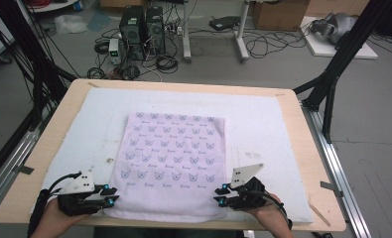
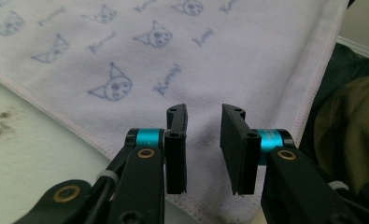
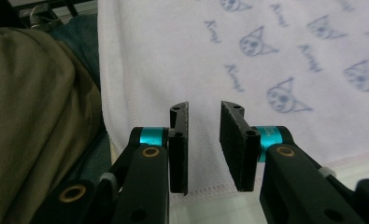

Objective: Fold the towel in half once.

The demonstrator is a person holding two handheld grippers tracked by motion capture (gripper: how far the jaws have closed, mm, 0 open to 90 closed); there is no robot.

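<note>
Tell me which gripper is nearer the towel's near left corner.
Left. The left gripper sits at that corner of the towel, jaws open; the right gripper is at the near right corner.

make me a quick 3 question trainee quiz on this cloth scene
1. True or false: the left gripper has its jaws clamped shut on the cloth.
2. The cloth's print shows: A) stripes B) cat faces with words C) flowers
3. At which corners of the cloth do the left gripper and the right gripper sit?

Key
1. False: jaws apart, pads pressing on nothing.
2. B
3. The two near corners, by the table's front edge: left gripper at the near left, right gripper at the near right.
</note>
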